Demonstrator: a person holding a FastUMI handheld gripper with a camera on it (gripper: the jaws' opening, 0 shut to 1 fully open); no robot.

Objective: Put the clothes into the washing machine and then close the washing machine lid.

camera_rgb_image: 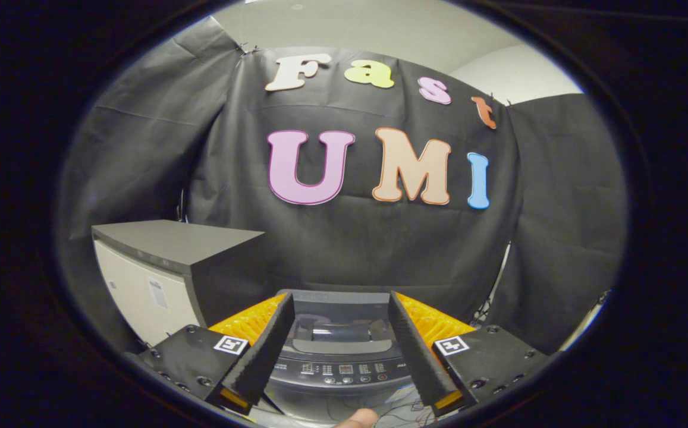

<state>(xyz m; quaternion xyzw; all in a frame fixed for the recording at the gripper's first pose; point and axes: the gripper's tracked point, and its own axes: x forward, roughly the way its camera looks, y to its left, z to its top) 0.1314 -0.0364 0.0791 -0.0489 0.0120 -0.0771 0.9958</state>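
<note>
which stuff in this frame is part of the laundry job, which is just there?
Job:
- washing machine, just ahead of and below the fingers; lid looks closed, though that is hard to tell
- gripper, fingers apart, holding nothing

Just there:
- grey-topped white cabinet beside the machine
- cables near the machine's front
- fingertip in the foreground
</note>
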